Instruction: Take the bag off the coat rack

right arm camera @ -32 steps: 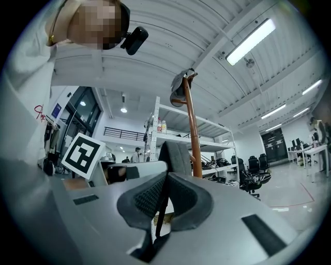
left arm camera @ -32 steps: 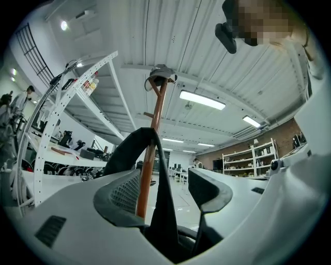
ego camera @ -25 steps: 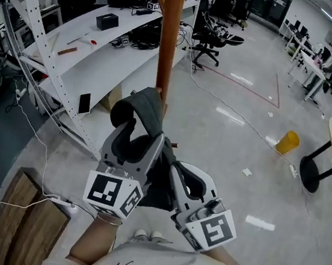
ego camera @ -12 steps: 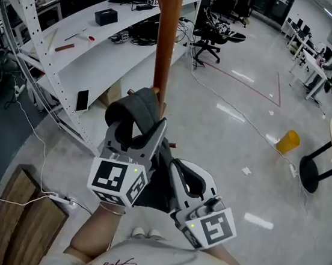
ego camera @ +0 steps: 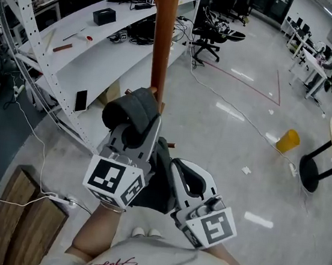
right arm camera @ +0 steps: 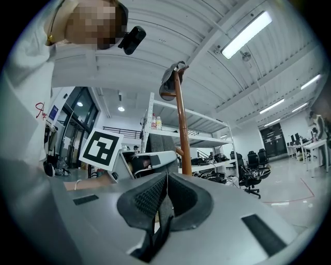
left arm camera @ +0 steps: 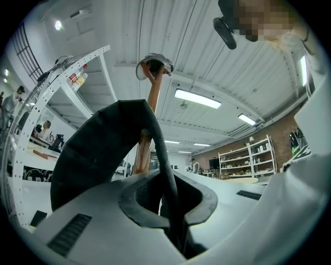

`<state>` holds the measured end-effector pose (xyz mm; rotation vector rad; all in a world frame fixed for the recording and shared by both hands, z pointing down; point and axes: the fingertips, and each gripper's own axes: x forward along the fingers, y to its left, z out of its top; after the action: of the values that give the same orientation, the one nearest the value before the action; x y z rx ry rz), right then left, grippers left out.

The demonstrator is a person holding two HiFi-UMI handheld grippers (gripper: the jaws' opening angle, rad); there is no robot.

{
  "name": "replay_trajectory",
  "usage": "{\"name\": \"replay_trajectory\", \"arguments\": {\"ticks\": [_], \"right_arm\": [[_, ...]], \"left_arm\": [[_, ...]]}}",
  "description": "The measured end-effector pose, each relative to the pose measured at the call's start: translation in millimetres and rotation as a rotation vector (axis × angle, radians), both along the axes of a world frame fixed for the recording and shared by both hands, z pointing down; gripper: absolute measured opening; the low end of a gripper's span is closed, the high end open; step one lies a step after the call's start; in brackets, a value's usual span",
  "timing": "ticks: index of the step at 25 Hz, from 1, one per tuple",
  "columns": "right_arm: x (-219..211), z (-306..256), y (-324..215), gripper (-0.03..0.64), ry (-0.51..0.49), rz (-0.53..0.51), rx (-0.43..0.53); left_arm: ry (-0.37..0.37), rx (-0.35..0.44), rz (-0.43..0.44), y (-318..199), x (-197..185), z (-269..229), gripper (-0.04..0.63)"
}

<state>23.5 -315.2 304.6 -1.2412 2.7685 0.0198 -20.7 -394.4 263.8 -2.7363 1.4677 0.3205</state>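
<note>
My left tongs are closing on the bag's strap, and my right tongs are clamped on the bag. Only the gripper views show the rack's top, upper centre.

A glossy grey floor spreads under strip lights. White shelves stand left, black office chairs beyond. A yellow bucket sits right.

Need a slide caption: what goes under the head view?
At the wooden coat rack, the left gripper is closing on the grey bag strap while the right gripper pinches the bag below.
</note>
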Motion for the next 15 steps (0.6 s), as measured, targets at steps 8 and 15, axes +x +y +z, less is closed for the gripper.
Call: {"name": "replay_trajectory", "arguments": {"ticks": [8,15], "right_arm": [[2,-1,1,0.020,-0.002,-0.002,0.012],[4,1,3,0.020,0.007,0.008,-0.006]], "left_arm": [[-0.033,0.048,-0.014,6,3,-3,0.037],[-0.004,0.031,-0.006,16,-4,-19,0.035]]}}
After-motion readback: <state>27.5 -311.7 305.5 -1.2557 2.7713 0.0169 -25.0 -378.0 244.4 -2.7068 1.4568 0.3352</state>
